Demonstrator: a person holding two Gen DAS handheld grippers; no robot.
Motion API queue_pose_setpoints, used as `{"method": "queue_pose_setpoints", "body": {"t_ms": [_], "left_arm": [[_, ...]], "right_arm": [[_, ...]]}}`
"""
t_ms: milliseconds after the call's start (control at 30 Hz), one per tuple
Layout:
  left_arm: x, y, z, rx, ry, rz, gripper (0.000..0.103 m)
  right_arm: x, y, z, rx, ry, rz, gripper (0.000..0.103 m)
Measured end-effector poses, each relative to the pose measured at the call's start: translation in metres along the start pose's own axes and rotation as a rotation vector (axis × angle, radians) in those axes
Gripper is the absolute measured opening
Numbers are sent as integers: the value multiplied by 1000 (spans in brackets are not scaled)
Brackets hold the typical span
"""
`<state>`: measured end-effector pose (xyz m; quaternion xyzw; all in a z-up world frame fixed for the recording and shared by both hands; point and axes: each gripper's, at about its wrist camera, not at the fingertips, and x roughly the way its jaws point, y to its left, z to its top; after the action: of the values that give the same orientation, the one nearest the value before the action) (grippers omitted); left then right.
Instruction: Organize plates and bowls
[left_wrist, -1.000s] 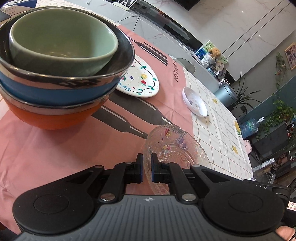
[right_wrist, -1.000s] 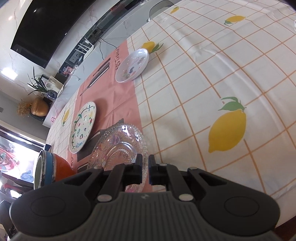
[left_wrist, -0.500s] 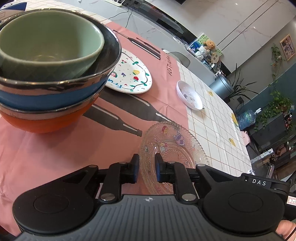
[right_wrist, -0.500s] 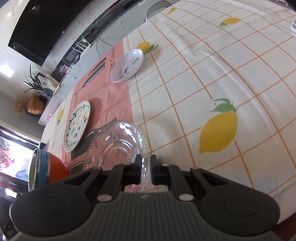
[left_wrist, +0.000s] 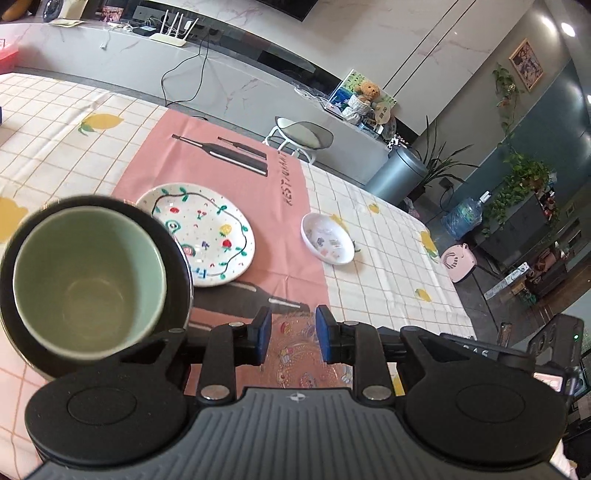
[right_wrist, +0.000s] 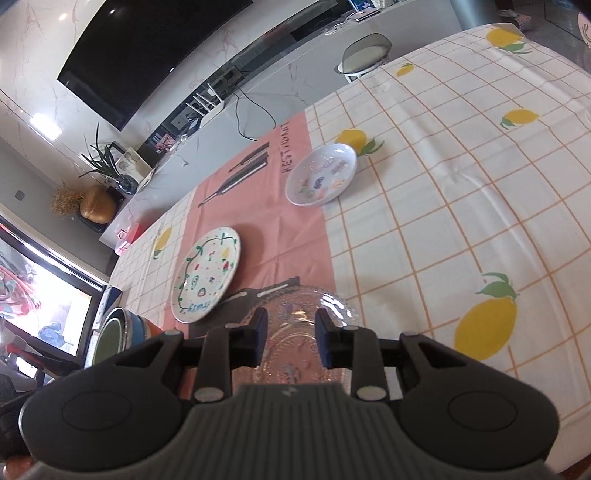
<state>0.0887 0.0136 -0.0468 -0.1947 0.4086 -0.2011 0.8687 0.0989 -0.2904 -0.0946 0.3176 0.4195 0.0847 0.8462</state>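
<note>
Both grippers, left (left_wrist: 291, 338) and right (right_wrist: 290, 338), have just been spreading their fingers, nothing pinched. The glass plate (right_wrist: 306, 332) lies on the desk below them (released, I judge). Dipping again could chip its rim; the bowls (left_wrist: 88, 273) crowd the left fingers.

Clear pressed glass with a beaded, textured rim is seen in the glass plate (right_wrist: 310, 332) beneath the tongs. Glossy glazed ceramic is shown by the painted plate (left_wrist: 207, 236) beyond them. The counter is covered by smooth, faintly creased cloth (right_wrist: 443, 229).
</note>
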Motion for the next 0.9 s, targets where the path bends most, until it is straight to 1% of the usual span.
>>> {"method": "queue_pose_setpoints", "body": {"t_ms": [67,167,267,333,433,500,567,633,667,733,833,900], "left_arm": [[-5,3,20,35,-5,11,29],[-9,7,47,102,-17,81,29],[-9,19,75,131,1,83,28],[-8,29,90,145,19,104,28],[-4,42,110,186,46,101,27],[3,54,124,193,87,101,27],[10,64,135,200,108,107,27],[21,74,144,231,144,96,28],[27,80,150,241,163,105,27],[41,89,156,274,207,87,27],[65,110,160,256,288,47,28],[78,124,159,235,306,30,28]], "right_arm": [[5,7,3,-7,4,8,30],[14,17,8,-22,9,23,31],[25,25,14,-22,18,30,31],[35,29,18,-16,29,30,32],[51,33,23,0,57,39,32],[63,35,26,15,79,47,32],[73,38,29,21,90,58,32],[83,42,32,24,97,73,32],[88,44,34,29,101,79,32],[99,47,38,42,109,82,32],[115,51,45,52,124,75,32],[124,52,49,53,130,65,32]]}}
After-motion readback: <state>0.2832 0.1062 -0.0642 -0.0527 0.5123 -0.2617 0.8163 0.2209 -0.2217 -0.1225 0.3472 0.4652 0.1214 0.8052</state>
